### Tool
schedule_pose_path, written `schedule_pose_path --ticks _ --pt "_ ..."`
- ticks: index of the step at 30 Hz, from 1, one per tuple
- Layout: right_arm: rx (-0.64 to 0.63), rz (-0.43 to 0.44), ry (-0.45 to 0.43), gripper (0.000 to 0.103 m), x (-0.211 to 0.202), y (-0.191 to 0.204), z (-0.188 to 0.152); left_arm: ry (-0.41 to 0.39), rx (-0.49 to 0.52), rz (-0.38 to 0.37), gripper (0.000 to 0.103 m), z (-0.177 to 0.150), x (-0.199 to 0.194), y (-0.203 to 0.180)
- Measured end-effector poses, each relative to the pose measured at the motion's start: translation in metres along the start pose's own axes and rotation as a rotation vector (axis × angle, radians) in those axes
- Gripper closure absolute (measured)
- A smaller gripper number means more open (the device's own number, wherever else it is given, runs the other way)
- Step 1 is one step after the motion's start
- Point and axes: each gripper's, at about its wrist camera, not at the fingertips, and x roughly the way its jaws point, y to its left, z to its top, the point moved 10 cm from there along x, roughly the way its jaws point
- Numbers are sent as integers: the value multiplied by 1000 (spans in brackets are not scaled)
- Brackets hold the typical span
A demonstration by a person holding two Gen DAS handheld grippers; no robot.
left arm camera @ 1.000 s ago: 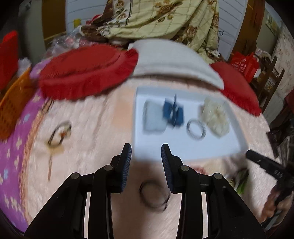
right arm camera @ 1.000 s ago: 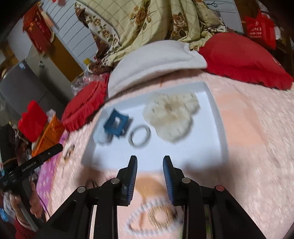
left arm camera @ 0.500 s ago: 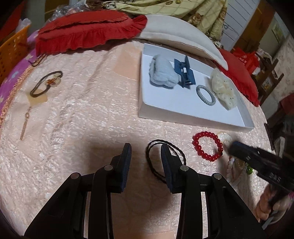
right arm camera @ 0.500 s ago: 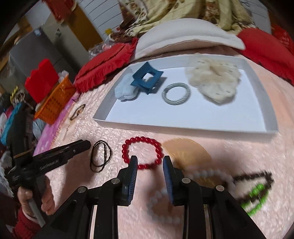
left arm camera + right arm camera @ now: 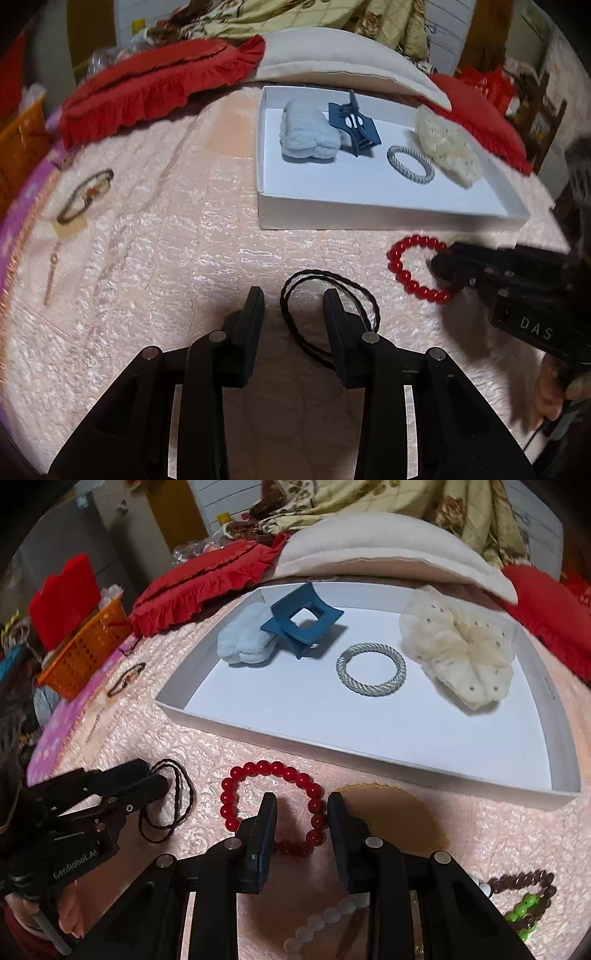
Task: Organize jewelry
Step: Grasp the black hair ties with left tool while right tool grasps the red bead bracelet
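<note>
Straddling: our right tongs (image 5: 301,814), wide, bracket the bracelet's (image 5: 258,767) near arc; left tongs (image 5: 293,310), wide, the cord (image 5: 295,282).

A pink quilted satin bedspread (image 5: 155,236) covers the surface. At 12 o'clock lies a cream cushion (image 5: 332,62); at 10 o'clock, a red ruffled cushion (image 5: 147,85).
</note>
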Motion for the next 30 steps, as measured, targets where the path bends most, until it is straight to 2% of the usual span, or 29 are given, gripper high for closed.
schedule_pose_path --ticks 3,6,9,10,11,12,14,16,22,30 --pt "-38 -32 -11 75 2 4 1 -16 45 36 71 -3 0 -5" --pt "-54 -57 -2 75 4 5 2 -15 50 22 71 -4 0 -7" --pt "-18 -37 9 75 4 1 3 -13 41 18 72 -4 0 -7" --pt "-10 -32 14 76 4 2 3 -11 39 14 75 -4 0 -8" --pt "-3 -28 15 76 4 2 4 -8 38 5 89 -4 0 -9" --pt "0 -28 14 76 4 2 4 -1 35 -10 98 -5 -1 -11" --pt "2 -52 4 84 4 1 3 18 13 -59 100 -6 -2 -15" --pt "11 -53 3 94 3 1 2 28 7 -104 100 -6 -3 -21" --pt "61 -5 -7 94 -7 -1 0 -15 -11 -177 100 3 -22 -28" --pt "73 53 -97 94 -57 6 10 -62 -75 -266 100 14 -49 -22"
